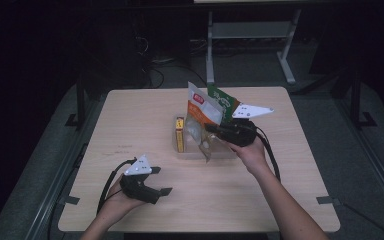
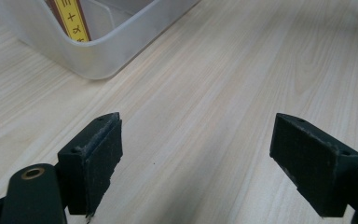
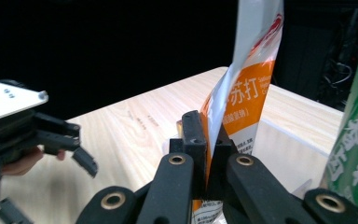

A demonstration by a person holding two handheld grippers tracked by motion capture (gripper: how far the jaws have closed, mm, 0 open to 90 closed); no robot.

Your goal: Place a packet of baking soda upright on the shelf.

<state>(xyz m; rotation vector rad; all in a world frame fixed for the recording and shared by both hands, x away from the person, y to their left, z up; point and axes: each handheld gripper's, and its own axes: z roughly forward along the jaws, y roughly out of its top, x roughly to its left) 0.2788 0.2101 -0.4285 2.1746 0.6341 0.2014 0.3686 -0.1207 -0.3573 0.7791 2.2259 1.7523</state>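
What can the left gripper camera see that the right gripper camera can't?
The left gripper view alone shows the left gripper from close up, jaws wide apart above bare table, and a yellow box inside the bin.

The right gripper view alone shows the right gripper shut on an orange-and-white bag, with a green bag beside it.

Both show the wooden table and part of the clear plastic bin.

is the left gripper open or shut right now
Open. In the left gripper view the left gripper has its two jaws set wide apart, with bare table between them.
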